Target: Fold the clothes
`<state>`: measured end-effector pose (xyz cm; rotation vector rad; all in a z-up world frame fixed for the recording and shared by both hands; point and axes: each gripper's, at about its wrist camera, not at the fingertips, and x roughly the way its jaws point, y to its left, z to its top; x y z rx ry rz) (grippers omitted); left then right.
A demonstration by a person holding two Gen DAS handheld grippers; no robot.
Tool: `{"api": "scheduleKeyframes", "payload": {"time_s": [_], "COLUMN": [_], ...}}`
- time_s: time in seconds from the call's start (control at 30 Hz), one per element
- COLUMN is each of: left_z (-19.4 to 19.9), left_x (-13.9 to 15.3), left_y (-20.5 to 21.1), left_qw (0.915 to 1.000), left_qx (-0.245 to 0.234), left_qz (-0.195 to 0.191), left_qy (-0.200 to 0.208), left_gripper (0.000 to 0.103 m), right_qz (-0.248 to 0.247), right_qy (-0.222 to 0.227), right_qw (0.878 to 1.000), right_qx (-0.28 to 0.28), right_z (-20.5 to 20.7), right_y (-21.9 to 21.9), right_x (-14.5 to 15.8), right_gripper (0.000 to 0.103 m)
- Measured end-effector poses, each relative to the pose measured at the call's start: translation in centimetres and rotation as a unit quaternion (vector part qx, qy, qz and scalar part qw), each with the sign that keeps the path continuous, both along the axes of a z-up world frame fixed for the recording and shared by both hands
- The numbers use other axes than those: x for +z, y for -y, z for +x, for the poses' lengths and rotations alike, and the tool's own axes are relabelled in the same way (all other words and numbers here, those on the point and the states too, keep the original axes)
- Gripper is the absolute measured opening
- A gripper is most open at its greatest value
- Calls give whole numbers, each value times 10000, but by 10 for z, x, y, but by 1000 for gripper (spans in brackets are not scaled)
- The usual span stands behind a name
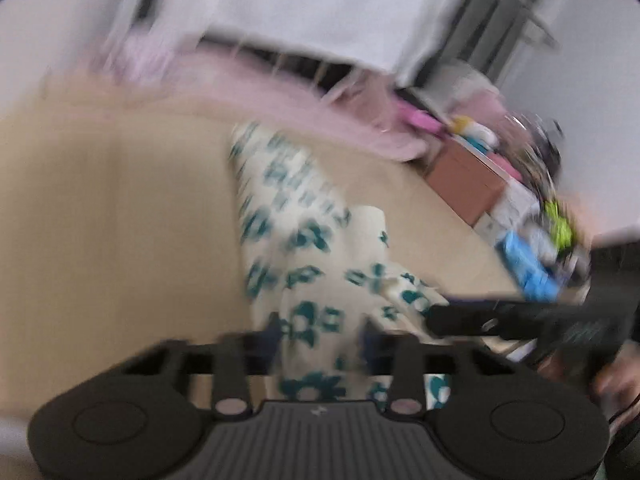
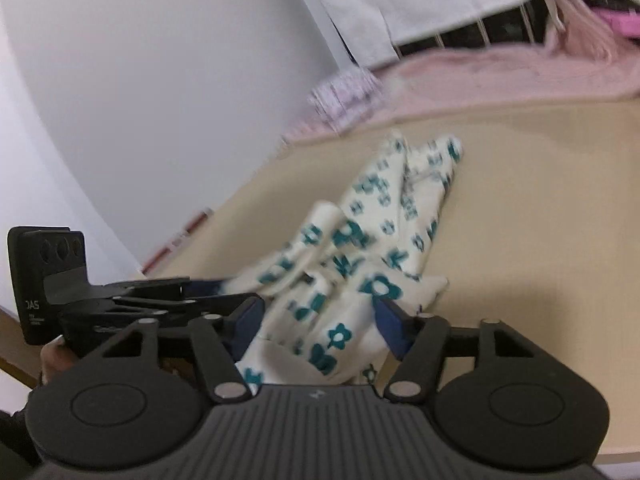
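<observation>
A cream garment with teal flower print [image 1: 304, 264] lies crumpled on the beige table [image 1: 120, 208]. My left gripper [image 1: 320, 340] is open, its fingers on either side of the garment's near end. The right gripper shows at the right of the left wrist view [image 1: 500, 320]. In the right wrist view the same garment [image 2: 360, 248] runs from between my right gripper's [image 2: 316, 320] open fingers away across the table [image 2: 540, 220]. The left gripper [image 2: 140, 292] shows at the left there, beside the cloth. Both views are blurred.
A pink cloth [image 1: 280, 96] lies along the table's far edge, with white fabric [image 1: 320, 8] hanging behind it. A brown box [image 1: 464, 180] and mixed clutter [image 1: 536, 208] stand at the right. A white wall [image 2: 140, 100] is at the left of the right wrist view.
</observation>
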<state>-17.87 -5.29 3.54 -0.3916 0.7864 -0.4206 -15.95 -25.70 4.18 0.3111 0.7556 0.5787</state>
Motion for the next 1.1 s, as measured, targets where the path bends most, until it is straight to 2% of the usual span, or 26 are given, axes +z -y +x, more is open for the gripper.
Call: {"api": "scheduleKeyframes", "payload": {"time_s": [0.07,0.1,0.17,0.23,0.33,0.4,0.43,0.47,0.5,0.53,0.6,0.63,0.7,0.77,0.8,0.83,0.87,0.93,1.03,1.1], "left_z": [-4,-6,-15,-23,-18,-13,-10,-8,-5,-4,-3,-7,-8,-2,3,6,9,10,7,9], "left_x": [-5,-7,-3,6,19,13,11,8,5,3,1,1,0,-15,-24,-31,-38,-37,-17,-4], "left_y": [-16,-23,-27,-29,-6,-1,2,4,6,2,-8,-13,-17,-21,-23,-24,-25,-27,-26,-26], "left_qw": [9986,9969,9947,9929,9983,9994,9998,9999,9999,9995,9968,9936,9883,9823,9788,9781,9772,9786,9890,9926], "left_qx": [363,543,874,997,396,218,129,40,-44,27,117,78,-180,-309,-337,-273,-210,-183,-77,41], "left_qz": [-361,-534,-536,-565,141,45,-3,-50,-104,-313,-795,-1122,-1504,-1846,-1994,-2012,-2028,-1965,-1471,-1205], "left_qy": [-118,-172,23,305,416,248,163,79,-3,-27,-27,88,184,-128,-324,-458,-587,-576,-142,124], "left_gripper": [28,28,36,36,45,43,34,25,23,16,14,13,12,12,13,14,20,31,51,55], "right_qz": [100,139,210,176,115,240,370,500,701,921,1564,1995,2788,3326,3299,3210,3119,2793,2356,2095], "right_qy": [-352,-375,-339,-323,-325,-327,-279,-230,-137,-32,-60,-88,-174,-442,-601,-746,-891,-888,-643,-422], "right_qw": [9993,9991,9990,9991,9991,9988,9987,9983,9973,9957,9877,9799,9602,9420,9420,9437,9451,9546,9679,9746], "right_qx": [-104,-136,-190,-224,-245,-255,-234,-212,-146,-68,-39,-9,27,-50,-159,-280,-402,-534,-594,-669], "right_z": [9,8,3,0,-2,1,1,1,0,-2,-2,-3,-5,-5,-4,-4,-4,-6,-10,-13], "right_y": [0,1,3,0,-5,-5,-4,-3,0,3,14,20,32,42,44,45,47,46,42,41], "right_x": [-14,-15,-15,-14,-15,-18,-17,-16,-14,-12,-17,-23,-37,-56,-63,-70,-76,-77,-61,-48], "right_gripper": [41,42,42,45,45,33,17,8,8,7,7,7,7,7,7,8,10,17,29,56]}}
